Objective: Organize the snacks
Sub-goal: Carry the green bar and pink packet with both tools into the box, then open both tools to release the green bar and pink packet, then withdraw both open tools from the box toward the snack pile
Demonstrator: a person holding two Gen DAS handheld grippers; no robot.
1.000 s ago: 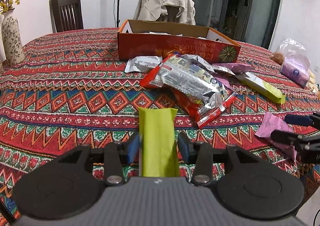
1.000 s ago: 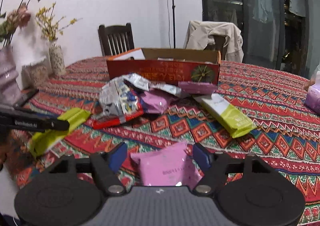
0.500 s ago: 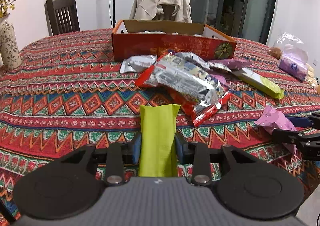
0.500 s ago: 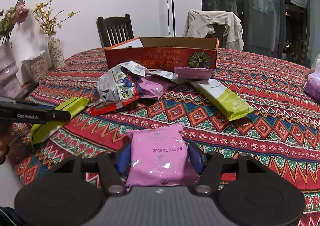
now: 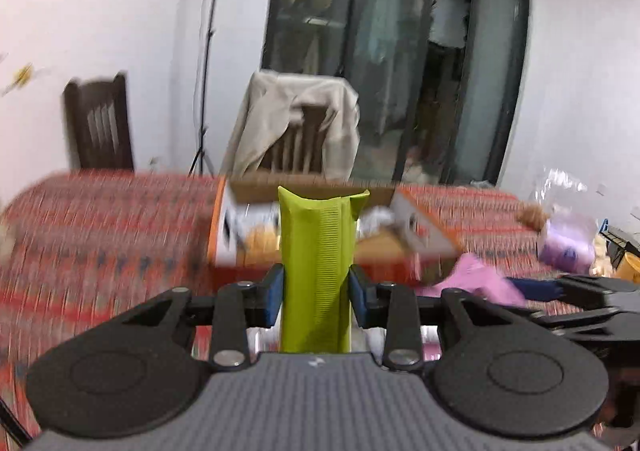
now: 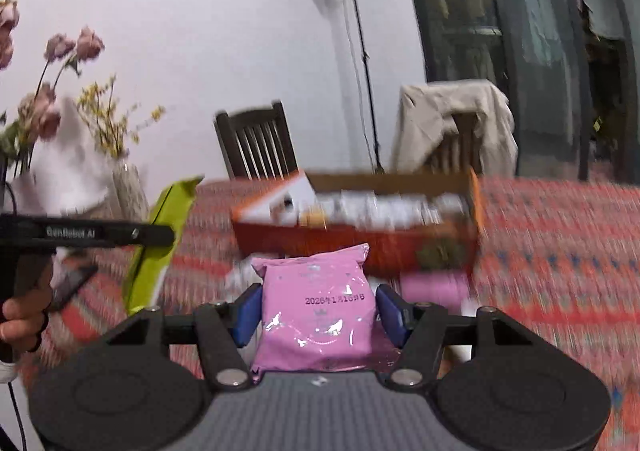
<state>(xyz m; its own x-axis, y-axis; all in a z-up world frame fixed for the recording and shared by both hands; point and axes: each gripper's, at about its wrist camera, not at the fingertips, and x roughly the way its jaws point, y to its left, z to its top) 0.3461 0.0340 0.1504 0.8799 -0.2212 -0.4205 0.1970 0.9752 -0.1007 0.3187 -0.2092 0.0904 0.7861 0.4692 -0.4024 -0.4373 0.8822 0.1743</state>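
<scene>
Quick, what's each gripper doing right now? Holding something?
Left gripper: closed on the long lime-green snack packet.
Right gripper: closed on the shiny pink snack pouch.

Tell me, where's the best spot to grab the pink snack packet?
Probably across the flat pink foil packet, pads on its two long side edges, coming from its bottom end. It's flat and soft; that is how the right hand-held gripper holds it.

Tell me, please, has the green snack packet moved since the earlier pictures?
Yes. The green snack packet, clamped in the left claw, has risen off the tablecloth and now stands in front of the cardboard box.
</scene>
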